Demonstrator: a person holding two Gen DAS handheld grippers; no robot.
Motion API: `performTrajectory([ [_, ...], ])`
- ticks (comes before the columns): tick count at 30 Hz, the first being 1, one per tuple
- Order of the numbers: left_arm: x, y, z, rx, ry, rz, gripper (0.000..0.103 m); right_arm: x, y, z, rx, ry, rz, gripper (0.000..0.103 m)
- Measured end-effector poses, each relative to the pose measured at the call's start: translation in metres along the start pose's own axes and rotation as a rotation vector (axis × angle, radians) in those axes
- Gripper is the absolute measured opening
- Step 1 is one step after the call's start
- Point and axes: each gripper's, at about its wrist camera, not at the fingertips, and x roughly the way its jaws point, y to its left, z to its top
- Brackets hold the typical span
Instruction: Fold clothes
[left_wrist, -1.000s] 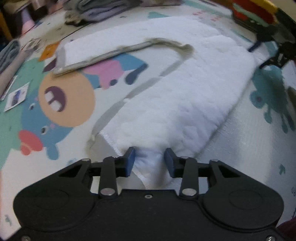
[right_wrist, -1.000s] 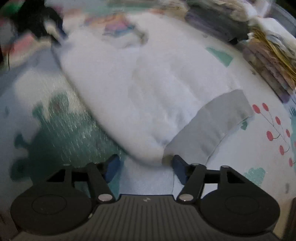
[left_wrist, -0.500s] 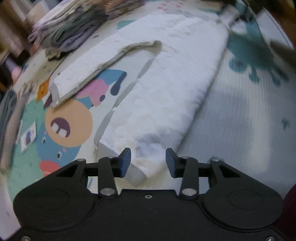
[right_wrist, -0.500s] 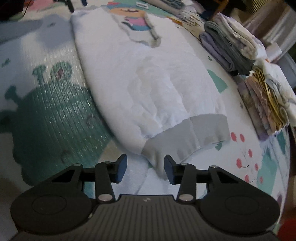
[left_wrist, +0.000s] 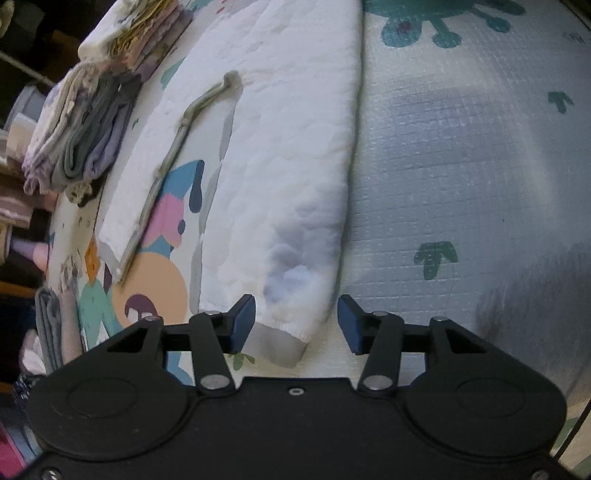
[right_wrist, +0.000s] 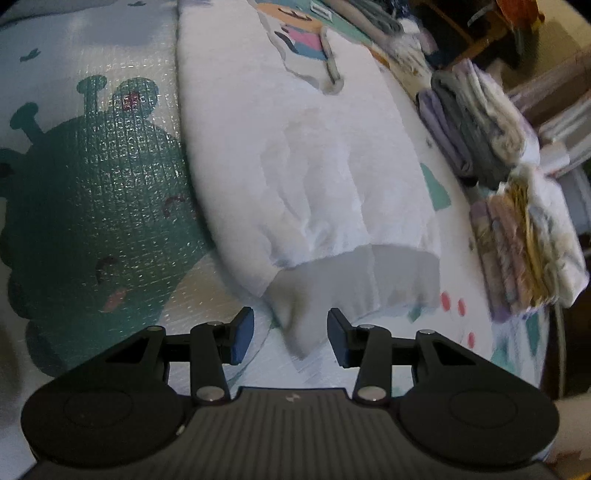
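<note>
White sweatshirt (left_wrist: 288, 155) lay flat on the printed play mat (left_wrist: 461, 177), cartoon print and grey neckband (left_wrist: 177, 147) facing up. Taken as the landmark for everything else.

Left gripper (left_wrist: 296, 324): hovered at one grey cuff (left_wrist: 277, 345) of the sweatshirt, the sleeve end reaching into the gap between the blue pads (left_wrist: 242, 320). Jaws stood well apart, nothing pinched; the cuff lay slack on the mat, nearer the left pad than the right. Whether the left pad brushed the cloth could not be told.

Right gripper (right_wrist: 290, 334): poised at the grey hem band (right_wrist: 354, 280) at the other end of the sweatshirt (right_wrist: 295, 147). A corner of that band drooped down into the opening between the pads (right_wrist: 242, 332). Jaws also spread wide, gripping nothing.

Beyond the sweatshirt, on the side away from the teal monster print (right_wrist: 88, 184), sat stacks of folded clothes (right_wrist: 480, 125) in greys, lilacs and creams, with a second pile (right_wrist: 528, 243) just beside the hem end. Seen in the left wrist view as well, along the far edge of the sweatshirt (left_wrist: 85, 122). Near the collar end, more grey folded cloth (left_wrist: 50, 328) at the mat's border, blurred and hard to make out.
</note>
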Motion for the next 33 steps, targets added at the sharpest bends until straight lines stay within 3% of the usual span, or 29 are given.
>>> performTrajectory([
  [5, 0.001, 0.006, 0.000, -0.047, 0.010, -0.008, 0.048, 0.001, 0.003, 0.001, -0.095, -0.034, 0.022, 0.043],
  [7, 0.002, 0.003, -0.001, -0.016, 0.012, 0.005, 0.044, 0.002, -0.004, 0.000, -0.099, -0.048, 0.045, 0.043],
  [10, 0.002, -0.001, -0.003, 0.031, 0.014, 0.025, 0.042, 0.005, -0.007, -0.003, -0.113, -0.059, -0.005, 0.042],
  [17, 0.003, -0.010, -0.008, 0.139, 0.010, 0.073, 0.043, 0.005, -0.006, -0.005, -0.094, -0.065, 0.036, 0.033],
  [20, 0.008, -0.014, -0.009, 0.171, 0.027, 0.131, 0.029, 0.007, -0.008, -0.004, -0.073, -0.058, 0.062, 0.021],
  [22, 0.010, -0.017, -0.010, 0.147, 0.028, 0.115, 0.012, 0.008, -0.010, -0.002, -0.040, -0.050, 0.086, 0.013],
  [25, 0.009, -0.017, -0.009, 0.102, 0.032, 0.121, 0.006, 0.007, -0.013, 0.000, 0.013, -0.046, 0.113, 0.005],
  [33, -0.015, 0.008, -0.001, -0.027, -0.002, 0.136, 0.005, -0.023, -0.029, 0.003, 0.177, -0.058, 0.157, 0.005],
])
